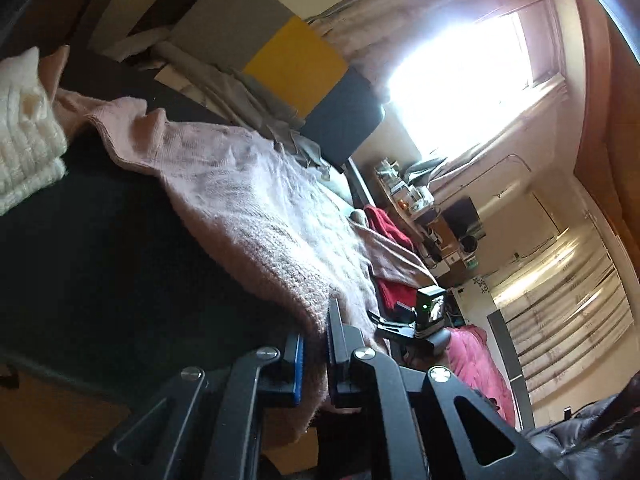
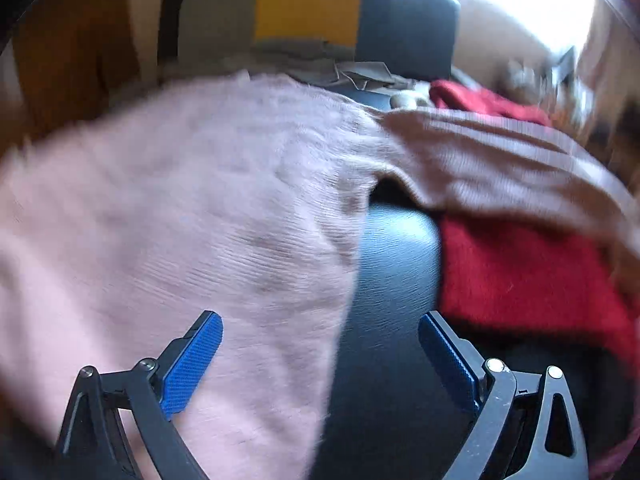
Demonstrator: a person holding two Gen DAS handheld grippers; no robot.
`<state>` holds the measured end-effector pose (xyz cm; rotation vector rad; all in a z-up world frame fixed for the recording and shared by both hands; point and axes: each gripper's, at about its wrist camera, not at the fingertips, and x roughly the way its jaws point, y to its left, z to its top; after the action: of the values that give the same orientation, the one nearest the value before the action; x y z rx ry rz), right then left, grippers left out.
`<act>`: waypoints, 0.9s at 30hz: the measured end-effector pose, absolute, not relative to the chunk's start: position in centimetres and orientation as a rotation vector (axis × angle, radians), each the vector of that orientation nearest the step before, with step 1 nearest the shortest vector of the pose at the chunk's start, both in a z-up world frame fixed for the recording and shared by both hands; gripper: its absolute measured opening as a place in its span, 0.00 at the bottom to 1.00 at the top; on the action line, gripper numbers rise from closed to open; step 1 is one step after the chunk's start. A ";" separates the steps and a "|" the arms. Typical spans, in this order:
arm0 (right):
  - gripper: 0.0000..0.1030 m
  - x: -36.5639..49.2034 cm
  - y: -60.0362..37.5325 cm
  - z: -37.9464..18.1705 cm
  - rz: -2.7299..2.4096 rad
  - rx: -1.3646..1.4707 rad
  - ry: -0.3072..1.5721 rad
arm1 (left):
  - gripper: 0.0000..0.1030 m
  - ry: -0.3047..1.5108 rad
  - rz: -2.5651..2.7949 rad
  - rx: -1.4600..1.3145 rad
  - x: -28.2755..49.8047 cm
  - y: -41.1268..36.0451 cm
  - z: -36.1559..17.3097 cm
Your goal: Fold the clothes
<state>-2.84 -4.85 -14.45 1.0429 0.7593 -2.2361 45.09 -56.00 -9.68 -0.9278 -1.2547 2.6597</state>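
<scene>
Left tool pinched the hem of the pink knit sweater low in the left wrist view, its blue pads nearly together with the fabric between them. From there the sweater spread up and leftward over a dark surface toward a folded white knit at the left edge. Only this view showed the white knit, the bright window at upper right, and the right tool as a dark shape just beyond the sweater's edge.

Right tool stood wide in its own blurred view, holding nothing; its left pad hung over the sweater, its right over the bare dark surface. A red garment lay at right, partly under a pink sleeve.
</scene>
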 end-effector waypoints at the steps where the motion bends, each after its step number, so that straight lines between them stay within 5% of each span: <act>1: 0.98 -2.8 -4.8 -14.7 -2.246 0.989 0.793 | 0.07 -1.266 2.654 -0.978 45.2 -56.1 -10.3; 7: 1.00 -5.7 -4.4 -14.4 -2.326 1.030 0.775 | 0.08 -1.267 2.483 -1.521 45.3 -55.8 -18.6; 12: 1.00 -2.7 -4.1 -11.9 -2.308 0.977 0.752 | 0.11 -1.462 2.589 -1.233 47.3 -58.2 -17.4; 17: 1.00 3.8 -6.1 -10.3 -2.121 0.885 0.671 | 0.13 -1.252 2.694 -1.175 42.0 -56.3 -15.6; 24: 1.00 6.8 -6.2 -14.0 -2.027 1.000 0.778 | 0.12 -0.746 2.689 -1.567 36.0 -50.9 -19.9; 27: 1.00 5.8 -3.6 -15.2 -2.000 1.100 0.676 | 0.12 -0.614 2.724 -1.581 37.2 -50.6 -19.7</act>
<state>5.82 -3.60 -15.15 1.1000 0.6758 -1.9998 37.16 -50.56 -19.66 -1.5809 -0.6138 2.7240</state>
